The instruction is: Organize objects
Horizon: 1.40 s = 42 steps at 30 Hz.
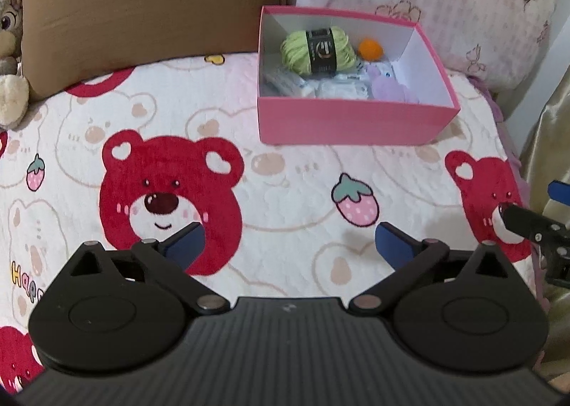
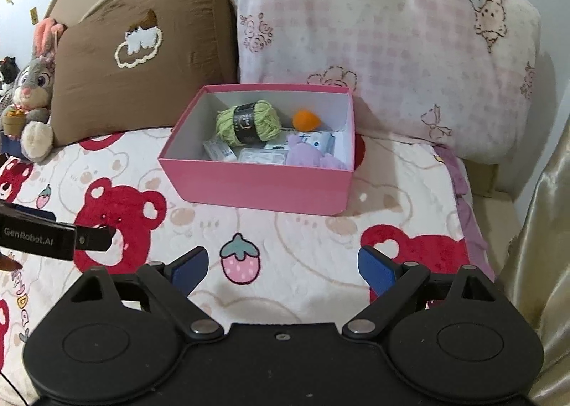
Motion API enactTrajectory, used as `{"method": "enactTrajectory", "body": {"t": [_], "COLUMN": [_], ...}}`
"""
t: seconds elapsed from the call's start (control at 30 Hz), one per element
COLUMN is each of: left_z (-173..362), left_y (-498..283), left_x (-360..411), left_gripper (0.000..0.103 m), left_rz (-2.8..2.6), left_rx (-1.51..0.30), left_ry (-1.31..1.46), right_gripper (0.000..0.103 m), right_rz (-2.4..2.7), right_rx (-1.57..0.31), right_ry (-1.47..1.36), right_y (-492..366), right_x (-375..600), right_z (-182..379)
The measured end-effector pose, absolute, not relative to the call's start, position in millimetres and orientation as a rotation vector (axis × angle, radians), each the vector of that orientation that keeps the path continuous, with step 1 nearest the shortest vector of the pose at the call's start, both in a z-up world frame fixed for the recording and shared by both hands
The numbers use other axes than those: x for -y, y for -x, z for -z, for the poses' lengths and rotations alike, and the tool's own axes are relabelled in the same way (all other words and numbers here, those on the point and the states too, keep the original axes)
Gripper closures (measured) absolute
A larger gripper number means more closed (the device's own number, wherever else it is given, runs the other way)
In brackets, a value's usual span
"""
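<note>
A pink cardboard box (image 1: 352, 123) sits open-topped on a bed, on a white blanket (image 1: 285, 192) printed with red bears and strawberries, its far side near a pink checked pillow (image 2: 388, 50). Inside the box, a skein of light green yarn (image 1: 319, 50) with a black label lies toward the back, an orange teardrop sponge (image 1: 370, 48) just beside it. Nearer the front lie white packets (image 2: 263, 156) and a pale purple soft item (image 2: 306, 156). A brown cushion (image 1: 142, 10) leans behind the box to its left, with a grey plush rabbit (image 2: 34, 99) at the far left. The left gripper (image 1: 288, 245) hovers over the blanket short of the box, jaws spread wide and empty. The right gripper (image 2: 283, 267) does likewise, jaws wide apart, holding nothing.
</note>
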State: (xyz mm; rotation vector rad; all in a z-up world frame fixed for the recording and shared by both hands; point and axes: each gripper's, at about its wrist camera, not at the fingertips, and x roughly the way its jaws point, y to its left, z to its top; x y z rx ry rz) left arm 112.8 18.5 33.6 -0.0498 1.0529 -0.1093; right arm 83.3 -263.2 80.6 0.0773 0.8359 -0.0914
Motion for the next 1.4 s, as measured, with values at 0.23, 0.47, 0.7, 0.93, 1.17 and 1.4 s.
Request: {"method": "enactTrajectory", "body": {"t": [0.23, 0.47, 0.7, 0.93, 1.17, 1.4], "left_z": [-24, -23, -20, -17, -22, -22], "left_y": [-114, -113, -113, -110, -102, -103], "left_x": [-14, -13, -9, -4, 2, -1], "left_gripper": [0.0, 0.0, 0.0, 0.0, 0.0, 0.0], "left_rz": [0.092, 0.07, 0.023, 0.024, 0.009, -0.002], "left_rx": [-1.087, -1.095, -1.106, -1.108, -1.079, -1.081], "left_ry": [0.032, 0.021, -0.006, -0.037, -0.055, -0.048], "right_gripper": [0.01, 0.01, 0.01, 0.01, 0.01, 0.01], "right_rz": [0.091, 0.09, 0.088, 0.103, 0.115, 0.096], "right_rx": [-0.851, -0.847, -0.856, -0.877, -0.869, -0.861], "right_ry": [-0.09, -0.078, -0.074, -0.075, -0.058, -0.023], "right_y": [-83, -83, -83, -82, -80, -80], "right_x": [267, 266, 268, 272, 275, 270], "right_z": [-75, -73, -68, -60, -61, -64]}}
